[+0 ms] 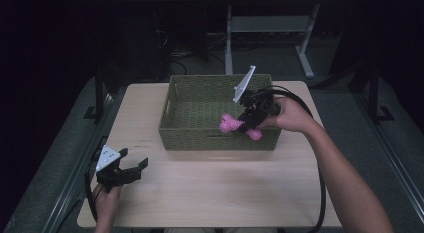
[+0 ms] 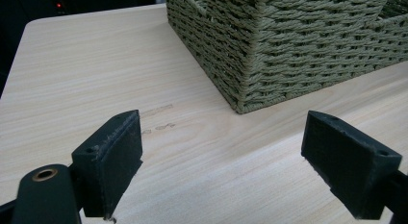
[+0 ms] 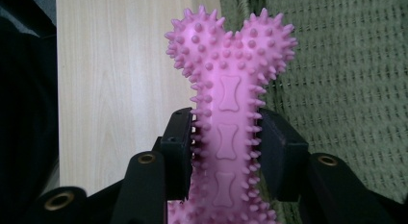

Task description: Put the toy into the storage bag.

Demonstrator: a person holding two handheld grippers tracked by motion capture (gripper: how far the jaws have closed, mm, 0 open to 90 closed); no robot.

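Observation:
A pink spiky bone-shaped toy (image 1: 231, 124) (image 3: 227, 108) hangs over the front right part of the green woven basket (image 1: 215, 139). My right gripper (image 1: 248, 121) (image 3: 226, 152) is shut on the toy's shaft, a black pad pressing each side, one knobbed end sticking out past the fingertips. Near the table's front left edge my left gripper (image 1: 134, 165) (image 2: 223, 161) stays open with nothing between its jaws, just above the wood. In the left gripper view a corner of the basket (image 2: 288, 51) stands a short way beyond the jaws.
The light wooden table (image 1: 210, 193) has bare room in front of the basket and to its left. A cable (image 1: 320, 193) trails from the right gripper along the person's forearm. Dark floor and a metal desk frame (image 1: 265, 33) lie behind the table.

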